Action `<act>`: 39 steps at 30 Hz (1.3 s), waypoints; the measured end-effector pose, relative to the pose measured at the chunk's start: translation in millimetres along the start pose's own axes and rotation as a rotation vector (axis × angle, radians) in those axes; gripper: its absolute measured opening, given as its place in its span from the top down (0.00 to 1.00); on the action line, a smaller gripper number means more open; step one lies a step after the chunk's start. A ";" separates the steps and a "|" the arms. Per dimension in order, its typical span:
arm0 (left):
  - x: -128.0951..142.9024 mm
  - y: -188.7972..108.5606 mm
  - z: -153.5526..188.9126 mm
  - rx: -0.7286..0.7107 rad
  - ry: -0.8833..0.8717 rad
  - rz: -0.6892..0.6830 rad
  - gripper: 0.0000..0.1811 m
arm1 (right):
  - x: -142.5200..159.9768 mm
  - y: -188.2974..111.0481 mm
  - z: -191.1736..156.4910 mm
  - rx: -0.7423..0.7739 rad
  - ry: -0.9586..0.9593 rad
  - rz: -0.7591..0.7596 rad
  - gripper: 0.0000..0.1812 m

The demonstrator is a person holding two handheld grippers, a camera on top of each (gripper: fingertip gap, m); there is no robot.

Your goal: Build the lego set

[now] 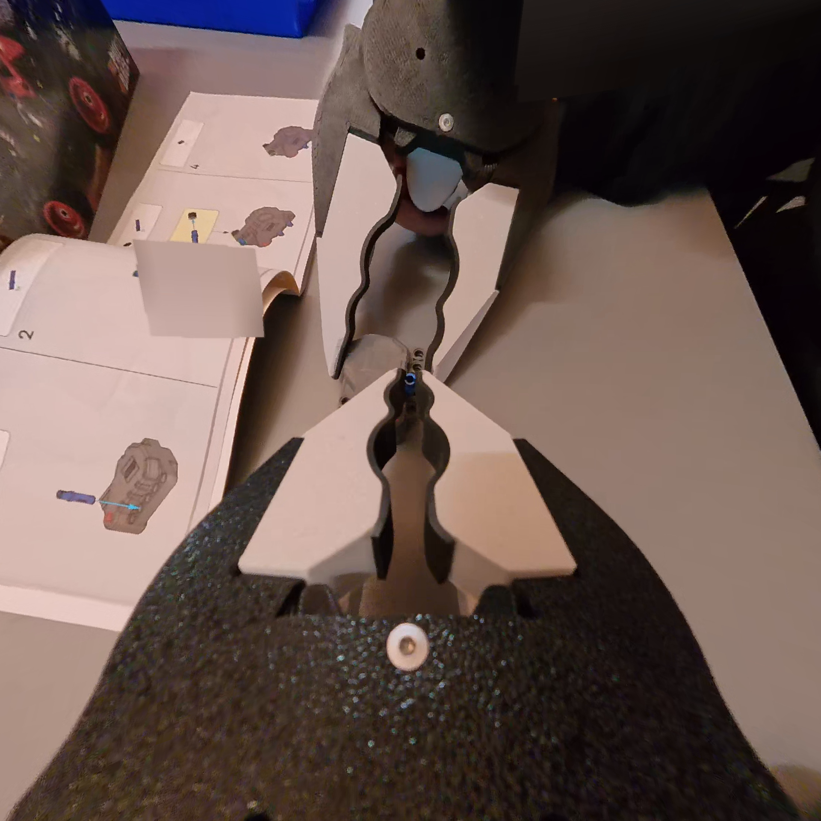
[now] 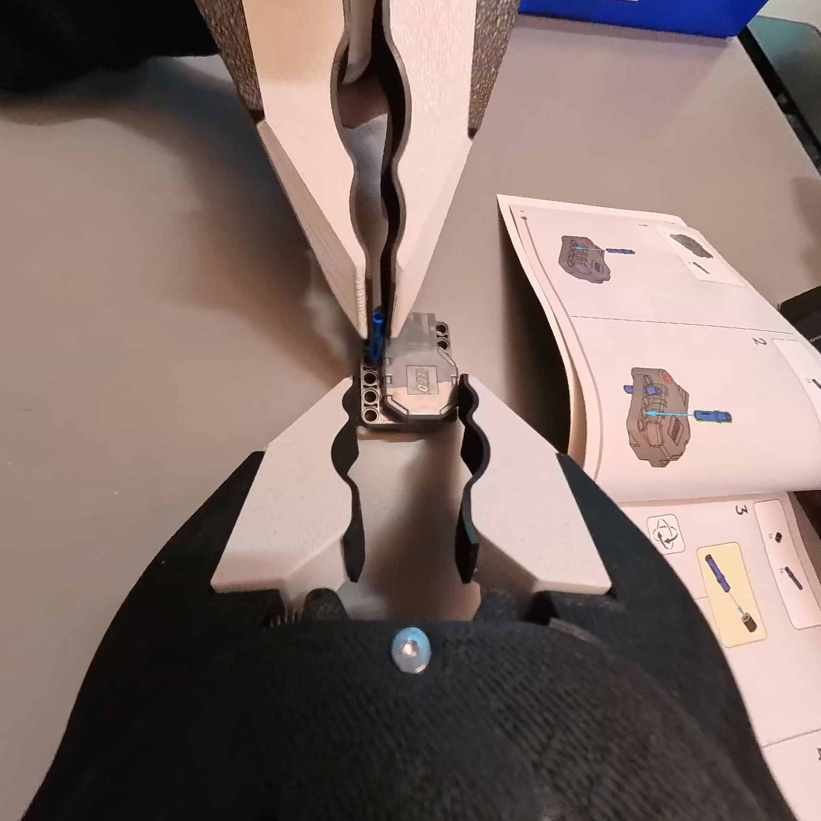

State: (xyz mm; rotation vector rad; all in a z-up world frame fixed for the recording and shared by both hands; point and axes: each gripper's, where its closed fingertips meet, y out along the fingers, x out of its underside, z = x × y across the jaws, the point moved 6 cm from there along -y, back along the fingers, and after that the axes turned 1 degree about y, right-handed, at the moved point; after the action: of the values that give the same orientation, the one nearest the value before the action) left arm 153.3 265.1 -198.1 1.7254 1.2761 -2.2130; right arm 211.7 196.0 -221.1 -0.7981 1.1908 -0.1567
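A grey motor block (image 2: 422,382) with a row of pin holes along its side rests on the table. My right gripper (image 2: 408,391) is shut on it, one fingertip on each side. My left gripper (image 1: 411,377) is shut on a small blue pin (image 1: 409,381) and holds it at the block's holed edge. In the right wrist view the left gripper (image 2: 379,331) comes down from the top with the blue pin (image 2: 377,326) upright at a hole. In the left wrist view the right gripper (image 1: 391,360) reaches in from the far side around the block (image 1: 377,360).
An open instruction booklet (image 1: 111,422) lies left of the grippers; it also shows in the right wrist view (image 2: 666,355). The dark set box (image 1: 53,111) stands at the far left. A blue bin (image 2: 622,13) sits at the table's back. The table edge (image 1: 764,355) is at the right. My left and right fingertips are right by each other.
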 end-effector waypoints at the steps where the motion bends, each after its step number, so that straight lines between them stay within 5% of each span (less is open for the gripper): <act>1: 0.5 0.7 0.0 0.004 -0.004 -0.006 0.99 | 0.0 0.0 0.1 -0.004 0.003 0.000 0.76; 18: -4.3 2.7 4.6 -0.045 0.015 -0.132 0.99 | -0.1 0.7 0.7 -0.022 0.015 -0.002 0.77; 32: -18.9 13.8 8.1 -0.111 0.036 -0.375 0.99 | -0.2 0.9 1.2 -0.032 0.019 -0.003 0.77; 39: -7.1 7.1 4.0 -0.074 -0.054 -0.142 0.99 | -0.2 1.0 1.2 -0.034 0.021 -0.004 0.77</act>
State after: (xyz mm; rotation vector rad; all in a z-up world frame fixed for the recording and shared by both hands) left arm 156.3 254.9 -196.1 1.5843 1.4919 -2.2373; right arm 212.4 197.3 -221.4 -0.8305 1.2146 -0.1483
